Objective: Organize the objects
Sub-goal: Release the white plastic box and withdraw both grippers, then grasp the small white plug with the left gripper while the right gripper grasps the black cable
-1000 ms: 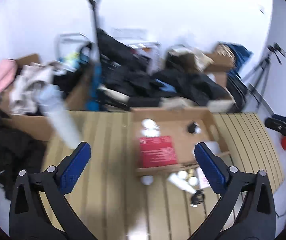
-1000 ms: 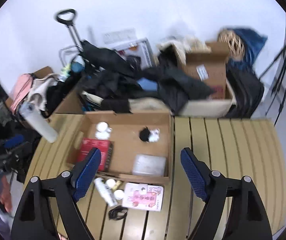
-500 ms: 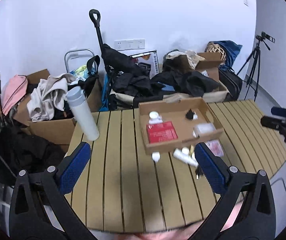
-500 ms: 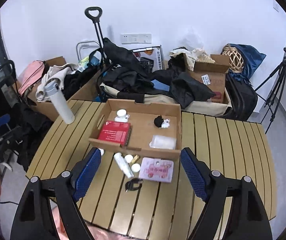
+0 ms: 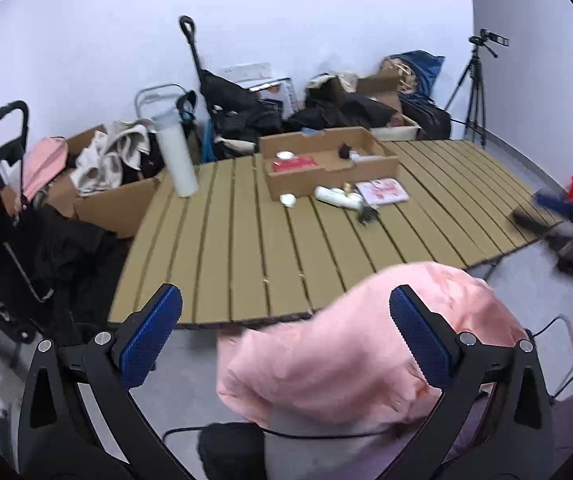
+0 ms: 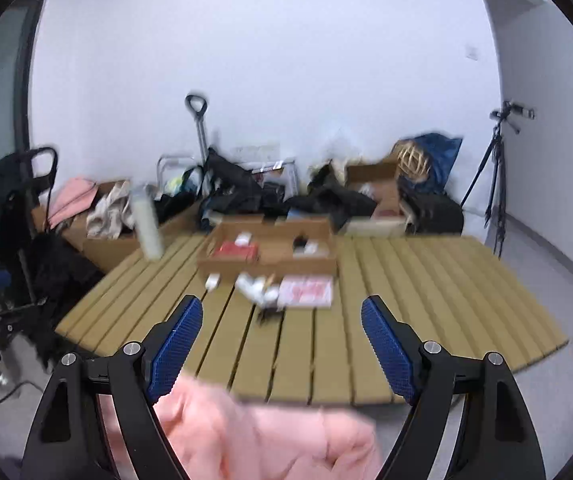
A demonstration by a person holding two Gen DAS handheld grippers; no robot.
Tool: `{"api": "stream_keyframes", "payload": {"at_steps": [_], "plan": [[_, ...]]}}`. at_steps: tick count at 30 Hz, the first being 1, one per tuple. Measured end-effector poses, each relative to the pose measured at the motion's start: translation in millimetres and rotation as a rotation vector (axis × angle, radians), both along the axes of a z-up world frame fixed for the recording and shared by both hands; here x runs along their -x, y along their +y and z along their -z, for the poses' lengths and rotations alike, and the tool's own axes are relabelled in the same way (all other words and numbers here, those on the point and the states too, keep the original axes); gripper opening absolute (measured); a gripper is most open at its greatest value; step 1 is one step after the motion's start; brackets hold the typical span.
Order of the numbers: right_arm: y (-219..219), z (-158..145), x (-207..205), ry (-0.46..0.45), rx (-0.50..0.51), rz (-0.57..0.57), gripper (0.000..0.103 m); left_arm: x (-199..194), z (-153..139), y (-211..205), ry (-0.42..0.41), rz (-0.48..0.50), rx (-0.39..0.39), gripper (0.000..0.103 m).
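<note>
Here the left gripper point(image 5: 286, 320) and right gripper point(image 6: 282, 332) gape wide, holding nothing. Both hang off the slatted table point(image 5: 246, 248)'s near edge, its near half bare before the cardboard box point(image 5: 326, 168).

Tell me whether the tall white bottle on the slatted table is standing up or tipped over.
Standing. The white bottle rests on its base near the table's far left corner, cap on top; it only looks slanted, likely from the fisheye lens.

No text, label or number can be read in either view. The red box point(image 5: 295, 164) in the carton point(image 5: 328, 166) shows only blurred pale marks. The pink packet point(image 5: 382, 191) on the tabletop point(image 5: 246, 248) carries a red print too smeared to make out. Printed sheets point(image 5: 270, 84) against the far wall are also illegible.
</note>
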State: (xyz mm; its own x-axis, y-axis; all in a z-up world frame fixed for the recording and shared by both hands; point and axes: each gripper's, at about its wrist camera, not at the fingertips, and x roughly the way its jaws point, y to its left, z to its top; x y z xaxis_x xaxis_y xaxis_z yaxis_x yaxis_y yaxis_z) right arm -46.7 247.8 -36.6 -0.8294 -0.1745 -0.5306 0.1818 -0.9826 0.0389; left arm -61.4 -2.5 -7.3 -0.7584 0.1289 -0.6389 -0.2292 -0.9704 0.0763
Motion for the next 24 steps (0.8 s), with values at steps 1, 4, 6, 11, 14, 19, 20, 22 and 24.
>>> {"api": "stream_keyframes", "payload": {"at_steps": [1, 4, 6, 11, 14, 19, 20, 22, 24], "plan": [[-5, 8, 6, -0.057, -0.017, -0.022, 0.084, 2, -1, 2, -0.005, 0.002, 0.009, 0.103], [-3, 9, 8, -0.058, 0.042, -0.035, 0.084, 4, -5, 2, 0.017, -0.026, -0.01, 0.103], [-2, 12, 13, -0.09, 0.048, -0.037, 0.084, 7, -1, -2, -0.009, -0.028, -0.047, 0.103], [-4, 35, 24, -0.173, 0.008, -0.062, 0.084, 26, 22, -7, -0.099, -0.043, -0.08, 0.103], [-2, 52, 34, -0.209, -0.01, -0.046, 0.084, 51, 30, -2, -0.113, -0.021, -0.07, 0.103], [0, 63, 83, -0.244, 0.024, -0.08, 0.082, 137, 43, 7, -0.127, 0.011, -0.045, 0.103], [2, 66, 99, -0.257, 0.039, -0.075, 0.079, 156, 50, 10, -0.133, 0.016, -0.036, 0.103], [3, 74, 133, -0.287, 0.05, -0.051, 0.076, 206, 73, 16, -0.15, 0.022, -0.02, 0.103], [-1, 85, 161, -0.301, 0.049, -0.037, 0.076, 248, 95, 20, -0.171, 0.022, -0.022, 0.101]]}}
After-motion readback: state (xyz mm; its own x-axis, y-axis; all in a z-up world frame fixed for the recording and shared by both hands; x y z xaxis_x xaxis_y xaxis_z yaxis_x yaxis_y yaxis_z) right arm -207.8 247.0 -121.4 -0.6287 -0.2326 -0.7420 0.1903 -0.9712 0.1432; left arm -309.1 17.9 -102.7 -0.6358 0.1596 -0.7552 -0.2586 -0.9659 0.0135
